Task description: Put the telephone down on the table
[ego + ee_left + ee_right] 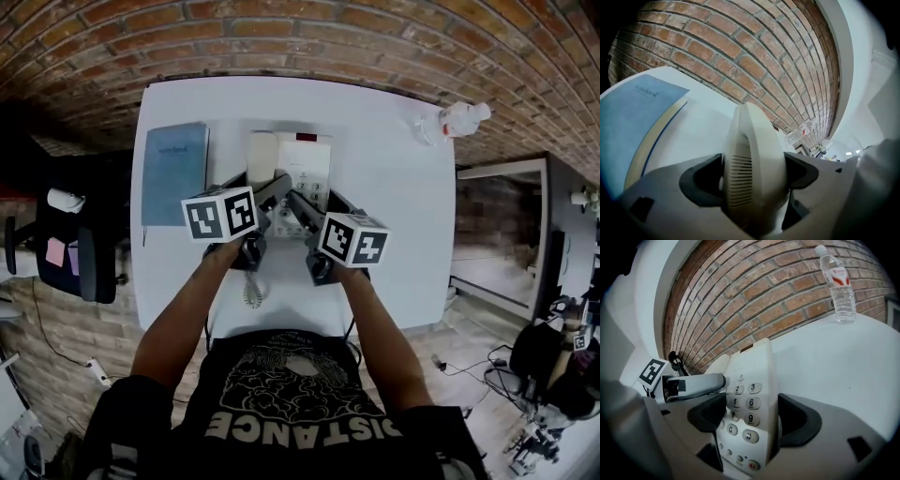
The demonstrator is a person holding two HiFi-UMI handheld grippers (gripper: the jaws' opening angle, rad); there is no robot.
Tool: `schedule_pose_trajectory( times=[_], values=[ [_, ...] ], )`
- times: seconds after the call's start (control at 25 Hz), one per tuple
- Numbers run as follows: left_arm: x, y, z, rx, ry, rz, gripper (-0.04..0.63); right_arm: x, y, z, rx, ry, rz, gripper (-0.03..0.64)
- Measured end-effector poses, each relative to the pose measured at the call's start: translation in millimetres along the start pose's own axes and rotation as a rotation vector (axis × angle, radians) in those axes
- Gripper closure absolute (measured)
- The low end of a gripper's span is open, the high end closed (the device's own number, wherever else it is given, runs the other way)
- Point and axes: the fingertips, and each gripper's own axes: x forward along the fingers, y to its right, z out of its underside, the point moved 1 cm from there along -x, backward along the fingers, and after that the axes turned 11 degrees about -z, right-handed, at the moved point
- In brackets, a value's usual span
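Note:
A cream telephone (305,157) is at the middle of the white table (398,225), its handset (262,155) on its left side. My left gripper (277,190) is shut on the handset (752,154), both dark pads pressed against its sides in the left gripper view (750,177). My right gripper (302,204) is shut on the telephone's keypad body (749,394), one pad on each side (750,420). The left gripper's fingers (696,383) show beside the keypad. Whether the telephone rests on the table or hangs just above it, I cannot tell.
A blue notebook (174,171) (633,117) lies left of the telephone. A water bottle (457,121) (840,284) stands at the far right corner by the brick wall (281,33). The coiled cord (253,292) lies near the table's front edge. A dark chair (89,248) is at the left.

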Motion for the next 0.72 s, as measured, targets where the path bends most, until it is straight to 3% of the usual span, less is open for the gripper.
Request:
schedule_pose_trajectory(
  times=[0.24, 0.4, 0.6, 0.72],
  values=[
    [-2, 1, 1, 0.027, 0.0, -0.001, 0.199, -6, 2, -2, 0.002, 0.011, 0.031, 0.284],
    [-14, 4, -8, 0.098, 0.039, -0.017, 0.199, -22, 6, -18, -0.013, 0.071, 0.066, 0.285],
    [-42, 8, -21, 0.112, 0.097, -0.026, 0.199, -42, -10, -31, -0.051, 0.109, 0.06, 0.295],
    [-62, 20, -27, 0.139, 0.148, -0.024, 0.261, -55, -25, -41, -0.096, 0.13, 0.054, 0.348]
  ],
)
